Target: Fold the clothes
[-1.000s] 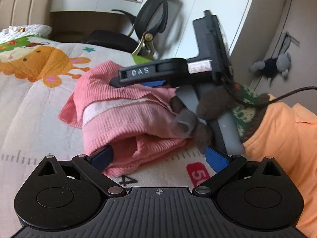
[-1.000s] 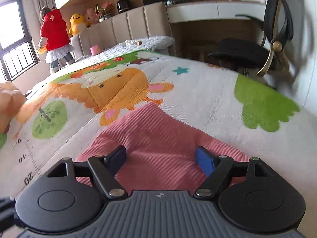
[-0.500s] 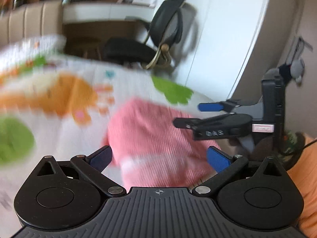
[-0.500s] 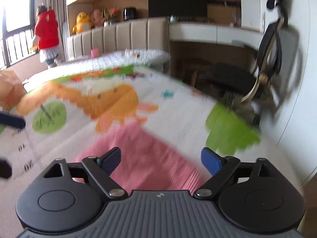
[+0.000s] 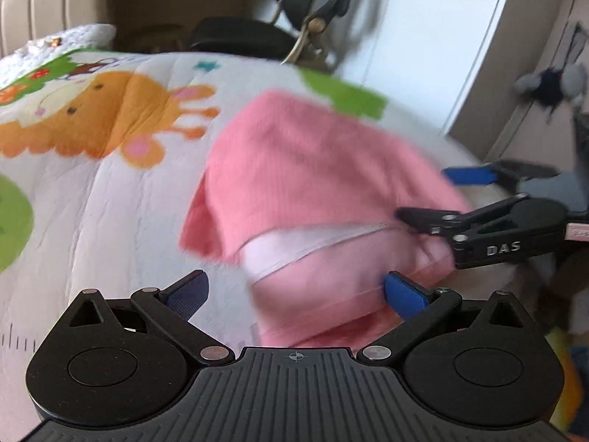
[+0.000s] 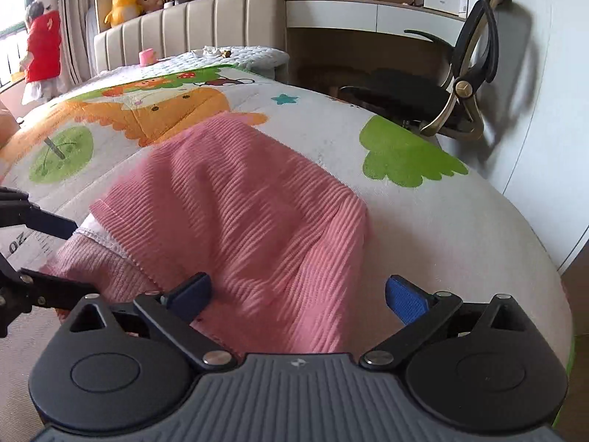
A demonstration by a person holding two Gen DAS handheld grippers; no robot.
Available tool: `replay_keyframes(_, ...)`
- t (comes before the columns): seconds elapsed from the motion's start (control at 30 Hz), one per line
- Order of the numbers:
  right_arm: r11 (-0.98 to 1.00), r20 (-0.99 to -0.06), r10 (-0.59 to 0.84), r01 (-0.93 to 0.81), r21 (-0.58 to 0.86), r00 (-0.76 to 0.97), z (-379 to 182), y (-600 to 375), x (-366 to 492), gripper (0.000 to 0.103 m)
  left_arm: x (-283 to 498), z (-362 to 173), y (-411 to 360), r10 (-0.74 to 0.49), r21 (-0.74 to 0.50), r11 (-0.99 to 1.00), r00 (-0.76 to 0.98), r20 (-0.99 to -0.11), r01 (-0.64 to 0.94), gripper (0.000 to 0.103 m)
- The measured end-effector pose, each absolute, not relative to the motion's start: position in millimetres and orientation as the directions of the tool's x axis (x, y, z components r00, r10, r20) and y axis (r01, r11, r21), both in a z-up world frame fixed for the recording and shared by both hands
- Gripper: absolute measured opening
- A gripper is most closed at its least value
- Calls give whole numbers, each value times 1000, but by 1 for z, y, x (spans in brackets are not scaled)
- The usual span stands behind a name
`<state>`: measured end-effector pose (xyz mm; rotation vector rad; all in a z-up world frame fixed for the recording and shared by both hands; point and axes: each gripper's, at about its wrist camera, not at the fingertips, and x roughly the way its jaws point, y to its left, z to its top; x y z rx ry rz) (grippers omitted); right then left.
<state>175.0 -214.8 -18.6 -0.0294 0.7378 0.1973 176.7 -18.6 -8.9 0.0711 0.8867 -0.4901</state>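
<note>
Tools: left tool [image 5: 294, 291] wide, empty | right tool [image 6: 298, 293] wide, empty | over pink garment [image 6: 235, 199]

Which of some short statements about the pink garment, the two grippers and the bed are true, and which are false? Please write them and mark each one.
1. The pink garment lies on a quilt with a cartoon print. True.
2. The left gripper is shut on the garment. False: its jaws stand wide open and clamp nothing.
3. The right gripper is open, with the garment right in front of it. True.
4. The garment is spread out flat in one layer. False: an upper layer is folded over a lower one, and a pale seam edge shows between them.
5. A black office chair stands beyond the bed. True.
6. A yellow plush toy lies on the garment. False: the yellow plush toy sits above the headboard.
</note>
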Motion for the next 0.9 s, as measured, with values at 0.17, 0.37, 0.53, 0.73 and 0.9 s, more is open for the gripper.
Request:
replay_keyframes(0.17, 986, -588, 129, -165, -7, 798, 6, -211, 182, 100, 179, -18, -10, -418, -198, 882, 512, -751, 428, 103)
replay_keyframes(0.37, 968, -548, 219, -252, 15, 807, 23, -177, 224, 76, 179, -18, -7, -433, -204, 873, 515, -740, 442, 103)
replay_keyframes(0.53, 983, -646, 141, -183, 3, 750, -17, -154, 268, 79, 172, -21, -8, -430, -174, 871, 540, -723, 459, 103)
replay_keyframes(0.73, 987, -577, 149, -158, 36, 803, 3, -173, 210, 91, 159, -21, 4, -430, -194, 884, 574, -697, 426, 103)
replay_keyframes(0.9, 987, -546, 154, -151, 51, 824, 3, -190, 116, 103, 123, -26, 2, -309, -97, 934, 637, -706, 345, 103)
